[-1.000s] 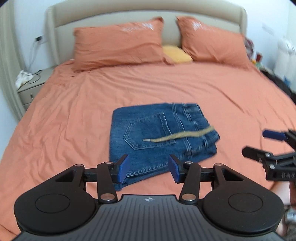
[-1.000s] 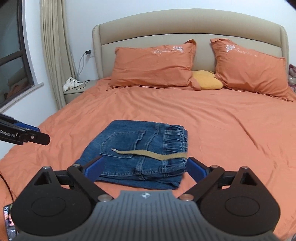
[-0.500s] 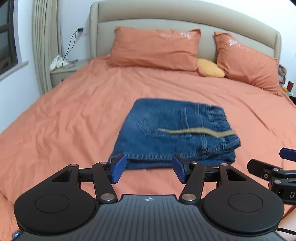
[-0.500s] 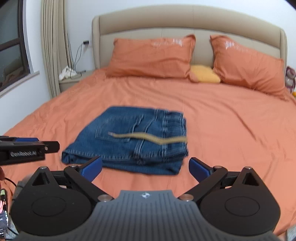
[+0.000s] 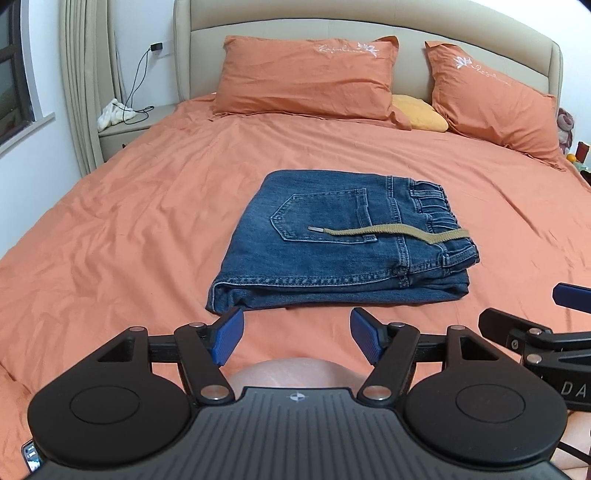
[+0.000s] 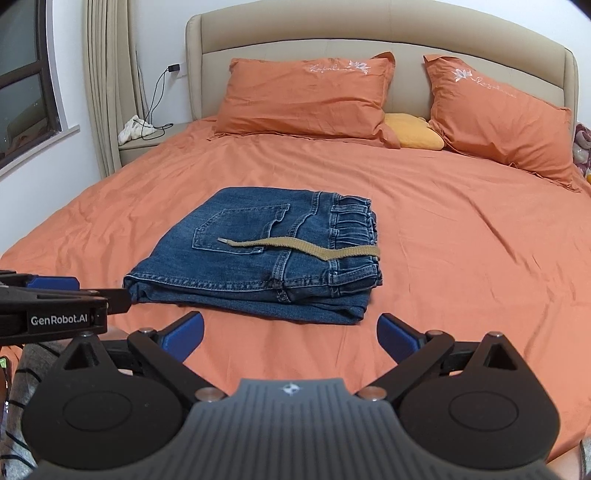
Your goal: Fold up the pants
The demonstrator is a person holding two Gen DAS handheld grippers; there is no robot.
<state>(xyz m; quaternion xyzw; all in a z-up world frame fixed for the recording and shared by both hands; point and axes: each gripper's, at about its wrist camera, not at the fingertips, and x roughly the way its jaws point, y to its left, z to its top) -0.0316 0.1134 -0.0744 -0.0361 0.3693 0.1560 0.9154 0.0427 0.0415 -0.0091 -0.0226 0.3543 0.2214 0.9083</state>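
Nearest, the black left gripper (image 5: 297,338) with blue pads was held with its jaws apart and empty, just short of the pants' near edge. Beside it, the black right gripper (image 6: 290,338) was likewise spread wide and empty. Beyond them, the folded blue denim pants (image 5: 341,242) were laid flat on the orange bedsheet (image 5: 129,221), a tan drawstring (image 5: 391,232) draped across the top. Farthest, two orange pillows (image 5: 306,81) were propped against the beige headboard (image 5: 362,22).
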